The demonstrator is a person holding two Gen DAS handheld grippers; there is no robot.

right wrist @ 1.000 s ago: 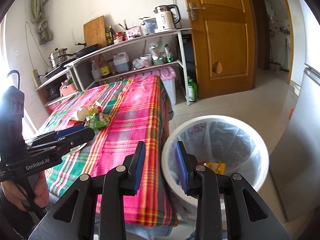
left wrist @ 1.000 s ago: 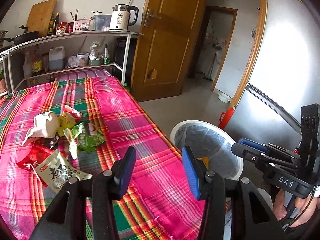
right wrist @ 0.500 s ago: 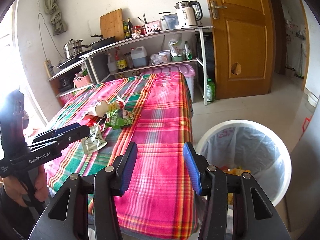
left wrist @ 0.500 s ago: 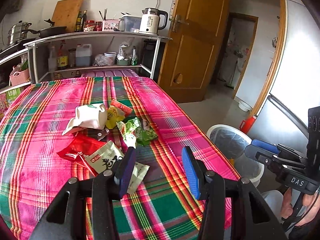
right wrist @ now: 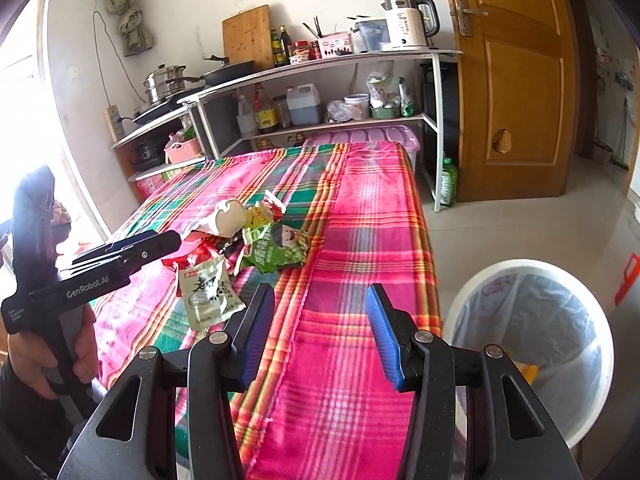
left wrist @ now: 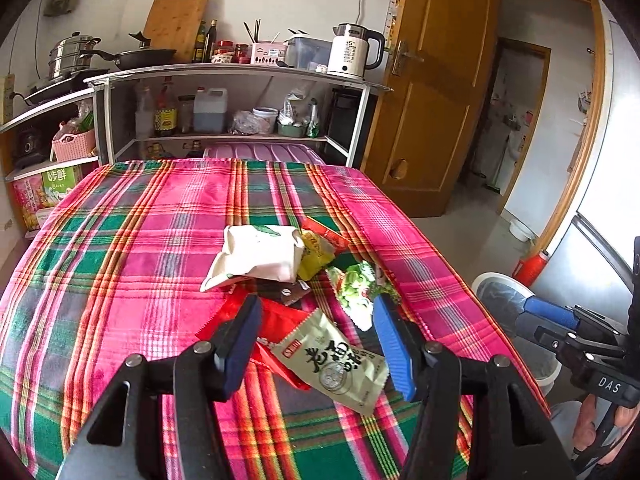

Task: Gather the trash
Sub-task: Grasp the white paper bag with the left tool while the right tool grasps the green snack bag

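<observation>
Left tool [left wrist: 316, 344], jaws just widened and empty, hangs over the pale green packet [left wrist: 334, 360] near the desk's [left wrist: 120, 240] front edge; right tool [right wrist: 320, 332] gapes empty.

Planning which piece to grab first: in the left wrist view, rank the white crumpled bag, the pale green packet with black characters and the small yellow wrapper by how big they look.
1. White crumpled bag, by a small margin.
2. Pale green packet; it lies nearer the camera, so the order of these two is unsure.
3. Yellow wrapper, clearly smallest, though partly hidden.

Red wrapper [left wrist: 280, 318] partly hidden beneath pale packet [left wrist: 336, 360]; bin [right wrist: 532, 356] cut off at right; bin contents too unclear to identify.
</observation>
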